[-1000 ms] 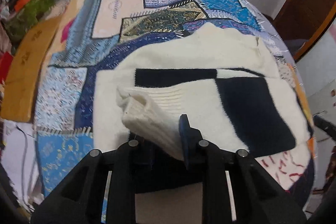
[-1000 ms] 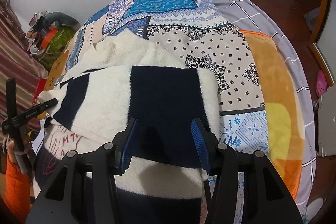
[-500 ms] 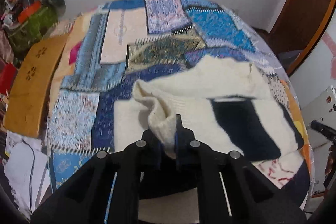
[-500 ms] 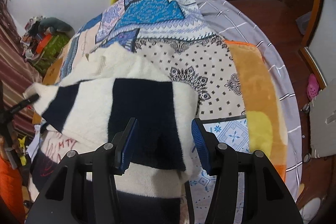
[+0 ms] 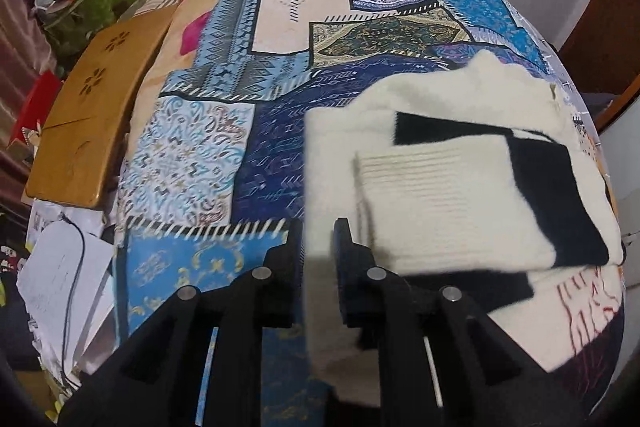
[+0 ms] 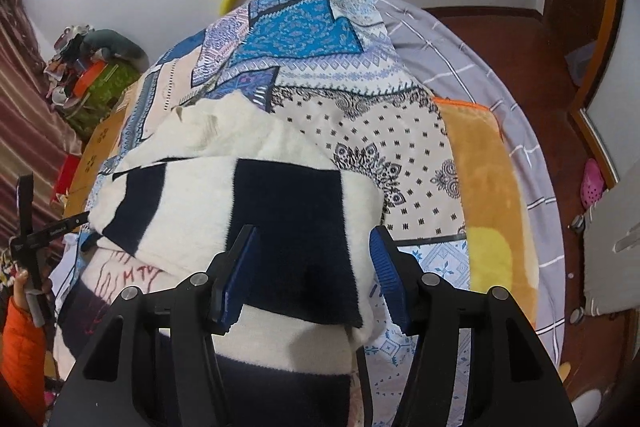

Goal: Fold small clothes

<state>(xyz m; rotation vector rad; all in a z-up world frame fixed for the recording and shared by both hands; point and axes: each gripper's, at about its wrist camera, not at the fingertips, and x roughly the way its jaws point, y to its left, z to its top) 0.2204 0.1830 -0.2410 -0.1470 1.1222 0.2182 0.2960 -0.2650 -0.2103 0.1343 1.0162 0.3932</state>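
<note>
Your left gripper (image 5: 318, 247) sits low at the near edge of the bed, and its two black fingers (image 5: 294, 247) have a small gap between them. The cream cloth seen in that gap is blurry, so you cannot tell if the fingers pinch it or just hang over it. The sweater (image 5: 452, 179) lies on the right side of the patchwork bedspread (image 5: 240, 131), cream with dark blocks, and its ribbed sleeve (image 5: 436, 199) is laid flat across the top of it. The near part of the sweater is hidden behind your gripper. Your right gripper (image 6: 314, 263) is spread wide, with its blue pads (image 6: 244, 267) on each side of a dark block of the sweater (image 6: 288, 223), pinching nothing. You cannot tell if the pads touch the cloth or float above it. Red writing (image 6: 128, 275) on a cloth under the sweater is partly covered and hard to read. A wooden board (image 5: 92, 115) lies off the bed's left side.
</note>
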